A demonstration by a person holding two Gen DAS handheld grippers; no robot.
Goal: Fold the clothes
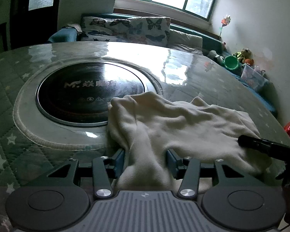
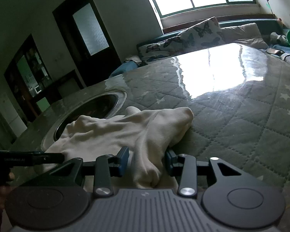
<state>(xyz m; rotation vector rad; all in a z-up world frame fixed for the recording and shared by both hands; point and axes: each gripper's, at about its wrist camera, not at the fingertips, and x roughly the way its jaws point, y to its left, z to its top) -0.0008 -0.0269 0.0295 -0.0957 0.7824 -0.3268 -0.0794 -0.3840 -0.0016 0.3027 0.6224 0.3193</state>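
Hob (image 1: 90, 94) at left of bench (image 1: 19, 116); cream cloth (image 1: 179, 123) rumpled beside it, one corner over hob rim; left gripper (image 1: 145, 162) and right gripper (image 2: 147, 162) each half-closed on a bunched cloth ridge. Risk: thin pinch slips when lifted; fold skews. Right view alone shows cloth's far corner (image 2: 183, 116).

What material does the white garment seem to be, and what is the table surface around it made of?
The white garment looks like soft, matte knit or fleece: it bunches in rounded wrinkles without shine. The table cover looks like quilted grey-green fabric with star print under a clear glossy sheet, probably plastic or glass: stitched diamonds show beneath strong window reflections.
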